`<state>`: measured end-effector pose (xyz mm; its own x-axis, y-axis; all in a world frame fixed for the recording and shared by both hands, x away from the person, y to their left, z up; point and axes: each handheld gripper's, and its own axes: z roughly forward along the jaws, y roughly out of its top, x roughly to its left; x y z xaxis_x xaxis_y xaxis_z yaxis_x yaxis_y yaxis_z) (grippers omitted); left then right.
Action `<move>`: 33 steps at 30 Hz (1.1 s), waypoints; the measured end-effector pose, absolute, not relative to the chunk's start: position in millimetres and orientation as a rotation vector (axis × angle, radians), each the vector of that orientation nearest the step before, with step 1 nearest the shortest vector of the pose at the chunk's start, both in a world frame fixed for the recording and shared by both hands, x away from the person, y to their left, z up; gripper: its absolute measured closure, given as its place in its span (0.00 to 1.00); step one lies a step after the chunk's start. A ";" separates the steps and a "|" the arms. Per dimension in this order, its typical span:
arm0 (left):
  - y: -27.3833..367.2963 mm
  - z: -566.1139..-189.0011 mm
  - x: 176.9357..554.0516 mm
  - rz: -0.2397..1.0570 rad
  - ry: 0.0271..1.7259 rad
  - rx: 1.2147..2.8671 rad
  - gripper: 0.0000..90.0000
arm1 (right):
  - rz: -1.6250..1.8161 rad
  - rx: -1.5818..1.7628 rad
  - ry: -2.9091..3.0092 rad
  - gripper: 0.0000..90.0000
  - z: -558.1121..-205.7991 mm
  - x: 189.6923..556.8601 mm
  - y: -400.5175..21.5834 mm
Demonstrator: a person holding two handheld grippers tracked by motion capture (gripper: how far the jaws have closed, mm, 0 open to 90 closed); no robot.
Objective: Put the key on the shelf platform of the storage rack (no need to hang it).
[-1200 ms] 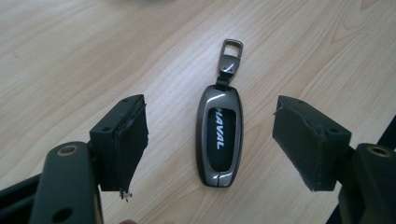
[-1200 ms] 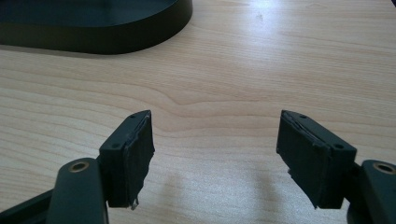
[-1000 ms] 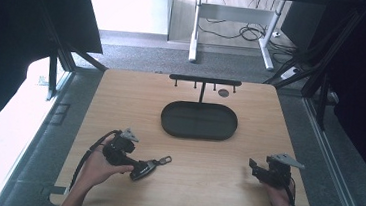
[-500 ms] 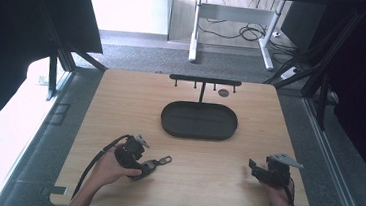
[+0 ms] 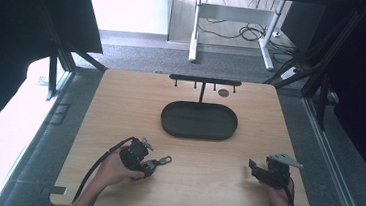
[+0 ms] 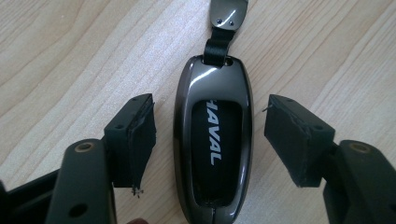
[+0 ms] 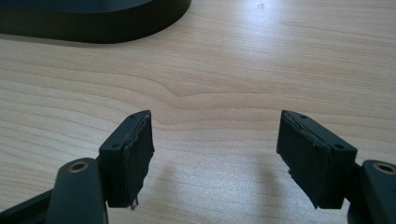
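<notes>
The left gripper (image 6: 210, 140) is seen with its jaws part open, set on either side of a key fob (image 6: 212, 149). The jaws have just been closing, and the fob lies between them, but a narrow strip of wood is visible on each side, so the pads (image 6: 140, 144) are not yet pressed against it. Nothing is gripped. The fob is laid flat on the table (image 6: 70, 56), dark and glossy, with "HAVAL" printed along its middle and a short black strap and metal tab (image 6: 228, 11) at its far end.

In the high view the left gripper (image 5: 151, 164) is found at the near left of the table (image 5: 120, 107), held in the left hand (image 5: 112, 169), with the fob (image 5: 158, 162) pointing right from it.

The right gripper (image 7: 215, 158) is shown wide open, with only bare wood between its jaws. It is placed at the near right (image 5: 255, 170) of the table, well apart from the fob.

A black oval tray (image 5: 199, 120) is set at the middle of the table, farther off, and a black rack (image 5: 205, 81) with small hooks stands just behind it at the far edge.
</notes>
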<state>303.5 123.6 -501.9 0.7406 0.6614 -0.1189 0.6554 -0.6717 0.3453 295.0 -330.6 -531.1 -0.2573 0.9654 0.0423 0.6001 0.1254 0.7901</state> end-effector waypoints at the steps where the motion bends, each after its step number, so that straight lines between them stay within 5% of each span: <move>1: 122.9 -502.5 302.8 0.024 1.021 2.578 0.39 | 0.980 1.507 1.919 0.31 -531.1 295.0 -330.6; 14: 119.8 -506.8 301.2 0.047 1.015 2.598 0.54 | 0.978 1.513 1.911 0.31 -529.4 294.4 -330.7; 33: 129.9 -499.7 299.2 0.035 0.985 2.480 0.55 | 0.982 1.514 1.905 0.31 -529.5 294.5 -332.4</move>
